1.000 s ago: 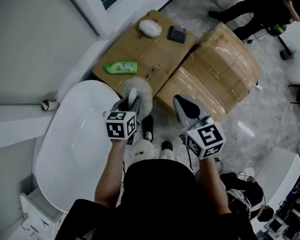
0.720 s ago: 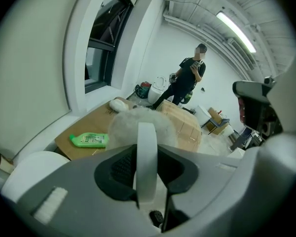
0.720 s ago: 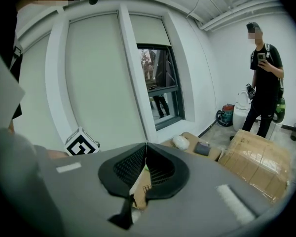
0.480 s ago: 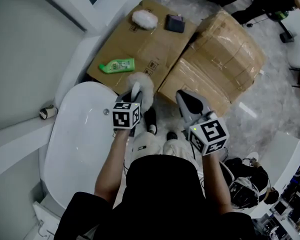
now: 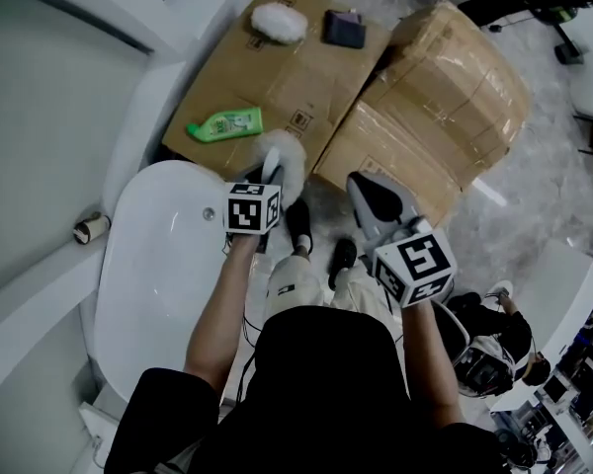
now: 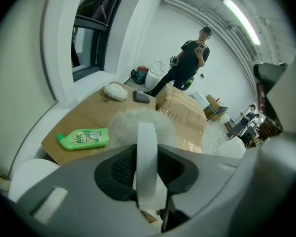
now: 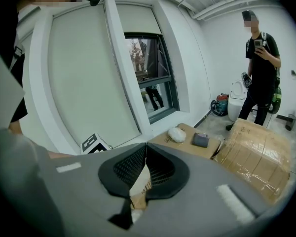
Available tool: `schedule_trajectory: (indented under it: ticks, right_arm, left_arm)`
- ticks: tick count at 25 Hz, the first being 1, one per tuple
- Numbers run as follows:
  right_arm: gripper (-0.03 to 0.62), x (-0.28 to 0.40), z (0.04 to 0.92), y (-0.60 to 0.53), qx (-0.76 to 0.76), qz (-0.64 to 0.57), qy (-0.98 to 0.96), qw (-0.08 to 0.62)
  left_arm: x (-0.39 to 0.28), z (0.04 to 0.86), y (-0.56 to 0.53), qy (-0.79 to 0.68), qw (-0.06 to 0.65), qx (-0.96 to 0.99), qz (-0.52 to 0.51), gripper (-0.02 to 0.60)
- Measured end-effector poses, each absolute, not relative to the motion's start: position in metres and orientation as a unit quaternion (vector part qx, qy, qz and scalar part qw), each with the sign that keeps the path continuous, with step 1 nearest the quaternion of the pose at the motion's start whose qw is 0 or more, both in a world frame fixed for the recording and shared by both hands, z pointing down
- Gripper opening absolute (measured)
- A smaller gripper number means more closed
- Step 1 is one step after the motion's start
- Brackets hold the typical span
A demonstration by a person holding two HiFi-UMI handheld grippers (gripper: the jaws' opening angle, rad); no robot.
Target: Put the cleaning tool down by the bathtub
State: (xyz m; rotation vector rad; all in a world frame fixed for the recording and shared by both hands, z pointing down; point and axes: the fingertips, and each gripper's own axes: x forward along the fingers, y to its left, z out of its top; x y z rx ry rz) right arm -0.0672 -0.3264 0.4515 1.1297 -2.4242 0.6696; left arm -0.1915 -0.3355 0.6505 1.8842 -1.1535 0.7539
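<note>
Cleaning tool (image 5: 283, 154), fluffy white head on a flat white handle (image 6: 147, 152): pinched by that handle in the left hand-held gripper (image 5: 266, 178), one jaw pad pressed to each face of the strip. Head sticking out past the jaw tips, low over the near edge of the flat cardboard (image 5: 277, 77), just beside the rounded end of the white bathtub (image 5: 158, 265). Cannot tell whether touching cardboard or floor.

Just beyond the head, lying flat on the cardboard: green bottle (image 5: 225, 124). Farther along the same sheet: a white fluffy pad (image 5: 279, 23) and a small dark pouch (image 5: 344, 28), near each other.

To the right, apart from the tool: right hand-held gripper (image 5: 362, 190), jaws pressed together with nothing between them, pointing toward the big wrapped box (image 5: 445, 107). Below both, on the floor: the person's dark shoes (image 5: 298, 223).
</note>
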Motion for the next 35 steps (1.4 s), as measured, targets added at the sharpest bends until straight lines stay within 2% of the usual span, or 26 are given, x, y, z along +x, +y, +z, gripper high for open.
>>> schedule_trajectory:
  ticks: [35]
  right_arm:
    - [0.009, -0.069, 0.547, -0.345, 0.417, 0.301, -0.828, 0.224]
  left_arm:
    - [-0.191, 0.833, -0.386, -0.439, 0.442, 0.691, 0.367, 0.091]
